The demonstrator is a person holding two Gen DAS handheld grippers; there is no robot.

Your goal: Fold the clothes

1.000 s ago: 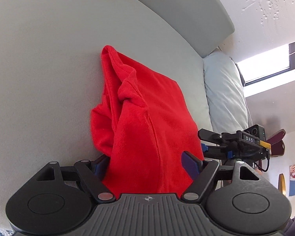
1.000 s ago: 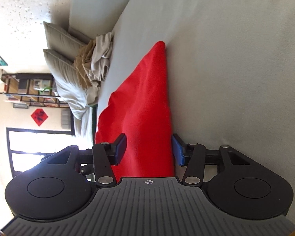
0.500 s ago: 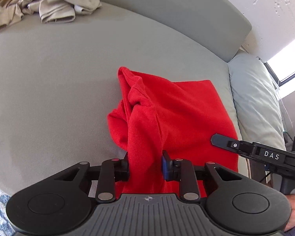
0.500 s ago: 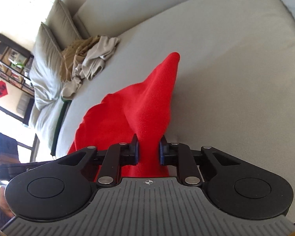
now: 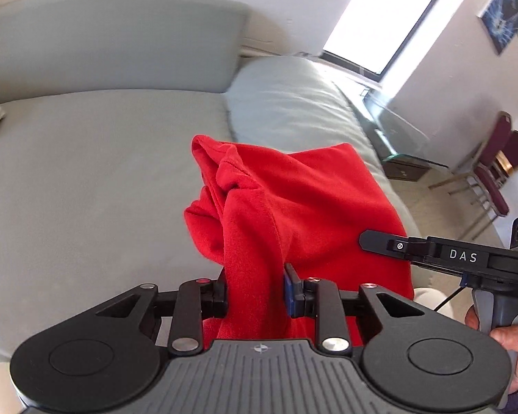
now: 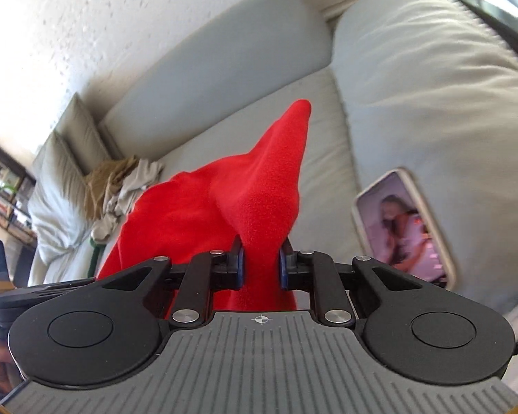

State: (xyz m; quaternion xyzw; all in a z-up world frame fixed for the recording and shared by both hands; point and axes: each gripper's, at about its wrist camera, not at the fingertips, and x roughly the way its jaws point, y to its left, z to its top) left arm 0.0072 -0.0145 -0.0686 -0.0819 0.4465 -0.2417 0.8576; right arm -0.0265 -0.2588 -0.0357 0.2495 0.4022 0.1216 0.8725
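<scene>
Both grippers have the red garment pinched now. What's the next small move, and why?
Probably draw the two grippers apart to stretch the cloth flat before laying it down. The left gripper and right gripper are each shut on the red garment, which hangs bunched and creased between them over the grey sofa seat. A phone lies by the right side, so keep clear of it.

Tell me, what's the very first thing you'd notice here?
The bright red garment, bunched up and pinched at two spots: the left gripper and the right gripper are each shut on a fold of it, above the grey sofa seat. Next, a lit phone lying by the big cushion, and a heap of beige clothes at the sofa's far end.
</scene>
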